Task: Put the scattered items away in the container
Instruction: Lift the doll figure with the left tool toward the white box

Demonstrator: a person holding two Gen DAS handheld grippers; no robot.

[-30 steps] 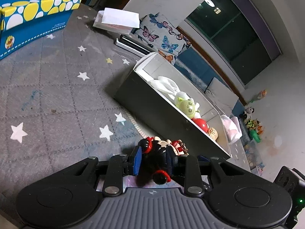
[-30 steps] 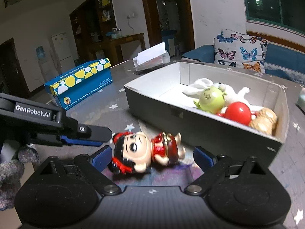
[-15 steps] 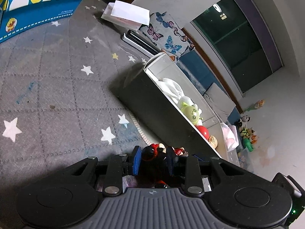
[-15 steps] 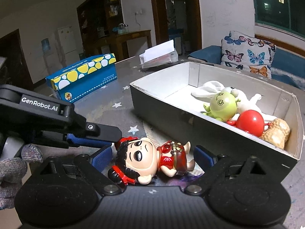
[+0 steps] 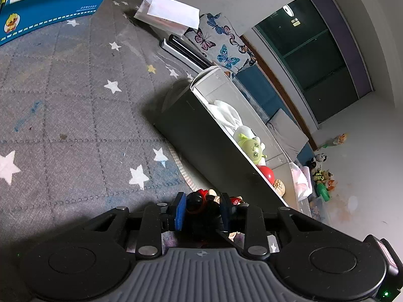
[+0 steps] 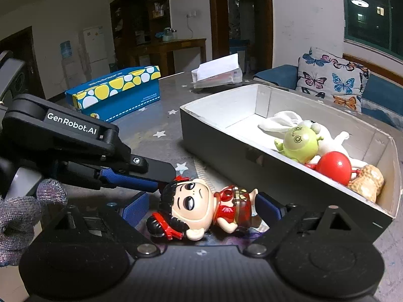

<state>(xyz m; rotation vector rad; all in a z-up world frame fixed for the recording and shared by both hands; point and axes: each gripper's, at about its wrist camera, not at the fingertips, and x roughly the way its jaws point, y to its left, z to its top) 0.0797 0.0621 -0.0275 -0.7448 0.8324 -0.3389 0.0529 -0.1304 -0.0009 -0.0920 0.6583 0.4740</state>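
While four toys already sit in the box [image 6: 264,176], my left hand-held gripper [image 5: 202,210] pinches the doll's [image 6: 201,207] head (last stray), right hand-held gripper [image 6: 201,209] spread wide around it.

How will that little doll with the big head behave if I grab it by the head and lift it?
The doll figurine looks like glossy hard plastic, so probably stiff and somewhat slippery against the pads. Its head is far bigger than its body, so it may hang or swing body-down. It lies on its side on the table and seems unlikely to roll far.
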